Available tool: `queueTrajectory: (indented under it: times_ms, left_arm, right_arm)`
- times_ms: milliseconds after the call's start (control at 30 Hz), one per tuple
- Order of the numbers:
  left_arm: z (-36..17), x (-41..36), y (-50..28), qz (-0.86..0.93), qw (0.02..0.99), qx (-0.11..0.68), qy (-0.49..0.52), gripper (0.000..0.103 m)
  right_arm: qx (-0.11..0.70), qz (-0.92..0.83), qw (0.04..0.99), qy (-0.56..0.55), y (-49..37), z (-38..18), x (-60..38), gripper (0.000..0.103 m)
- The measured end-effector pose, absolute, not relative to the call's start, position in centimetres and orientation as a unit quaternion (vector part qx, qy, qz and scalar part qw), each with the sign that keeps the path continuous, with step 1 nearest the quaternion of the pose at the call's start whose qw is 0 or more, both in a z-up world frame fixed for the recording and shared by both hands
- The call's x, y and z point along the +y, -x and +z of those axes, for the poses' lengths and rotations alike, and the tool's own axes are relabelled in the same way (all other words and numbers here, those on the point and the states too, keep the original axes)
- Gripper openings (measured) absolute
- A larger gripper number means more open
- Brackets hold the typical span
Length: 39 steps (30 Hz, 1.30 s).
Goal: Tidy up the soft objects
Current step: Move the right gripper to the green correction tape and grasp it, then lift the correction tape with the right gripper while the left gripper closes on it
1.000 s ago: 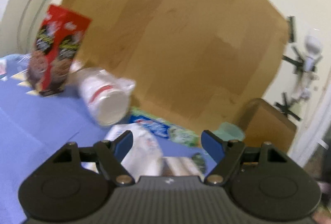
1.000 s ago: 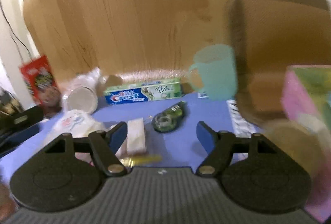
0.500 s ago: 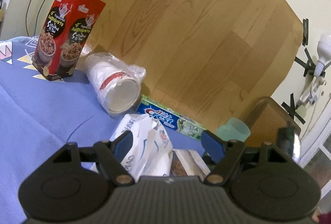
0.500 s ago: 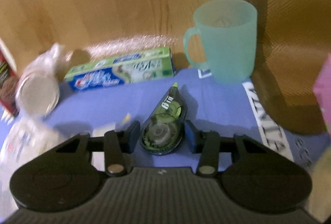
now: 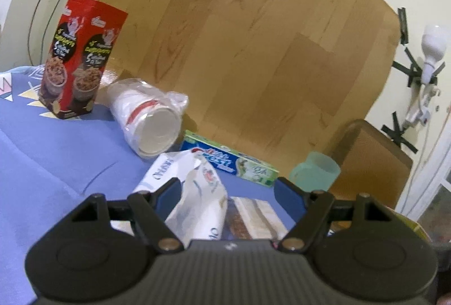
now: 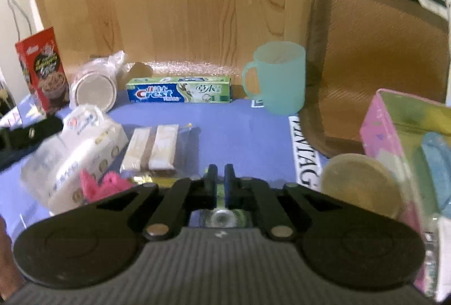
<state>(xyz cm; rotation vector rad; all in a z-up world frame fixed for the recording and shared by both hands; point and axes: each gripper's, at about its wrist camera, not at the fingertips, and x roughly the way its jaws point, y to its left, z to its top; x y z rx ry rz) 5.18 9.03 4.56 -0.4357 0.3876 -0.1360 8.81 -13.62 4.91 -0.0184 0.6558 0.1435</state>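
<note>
The tissue pack [image 6: 76,155] — a soft white plastic-wrapped bundle with blue and red print and gold marks along its side — lies on its side on the blue counter [image 6: 239,130], in front of the toothpaste box [image 6: 179,90] and to that box's left. Touching its near lower edge sits a pink fuzzy cloth [image 6: 105,185], crumpled. A flat wrapped wafer bar [image 6: 152,148] — pale with a brown stripe down its middle — lies just right of the tissue pack, straight in front of the toothpaste box.
</note>
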Motion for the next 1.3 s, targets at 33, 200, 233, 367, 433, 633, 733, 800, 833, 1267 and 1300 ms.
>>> queueTrajectory:
  times_ms: [33,200,233,367,433,633,733,800,833,1267,1300]
  left_arm:
    - [4.6,9.0,-5.2,-0.069,0.956,0.190,0.214,0.075]
    - [4.8,8.9,-5.1,-0.091,0.955,0.183,0.216,0.075]
    - [4.9,8.8,-4.9,-0.098,0.955,0.178,0.215,0.075]
    - [5.1,8.3,-4.7,-0.146,0.952,0.170,0.209,0.075]
    - [5.1,8.0,-4.6,-0.179,0.946,0.168,0.210,0.075]
    - [4.9,5.8,-3.8,-0.247,0.940,0.163,0.169,0.075]
    - [4.4,3.8,-3.6,-0.274,0.936,0.174,0.132,0.075]
    - [4.0,2.1,-3.4,-0.283,0.931,0.203,0.107,0.075]
    - [3.7,1.1,-3.1,-0.286,0.926,0.227,0.100,0.075]
    - [1.6,-7.3,3.5,-0.385,0.839,0.369,0.107,0.075]
    - [1.6,-7.9,3.4,-0.387,0.837,0.373,0.103,0.075]
  right_arm:
    - [0.322,0.071,0.944,0.014,-8.7,4.7,-13.6,0.017]
    - [0.350,0.075,0.933,0.049,-9.6,1.6,-12.8,0.055]
    - [0.357,0.064,0.930,0.055,-10.0,0.8,-12.7,0.057]
    - [0.361,0.060,0.931,0.016,-10.5,0.0,-14.2,0.051]
    - [0.341,0.069,0.937,0.012,-8.9,0.7,-14.4,0.051]
    - [0.276,0.095,0.957,0.000,2.1,2.8,-15.2,0.051]
    - [0.258,0.068,0.964,0.014,6.8,1.4,-17.3,0.051]
    - [0.253,0.039,0.966,0.017,8.8,0.4,-18.3,0.051]
    - [0.257,0.032,0.966,0.009,9.0,-0.1,-18.9,0.051]
    - [0.263,0.031,0.964,-0.027,11.0,-1.8,-21.8,0.072]
    - [0.262,0.030,0.964,-0.032,11.2,-1.9,-22.2,0.072]
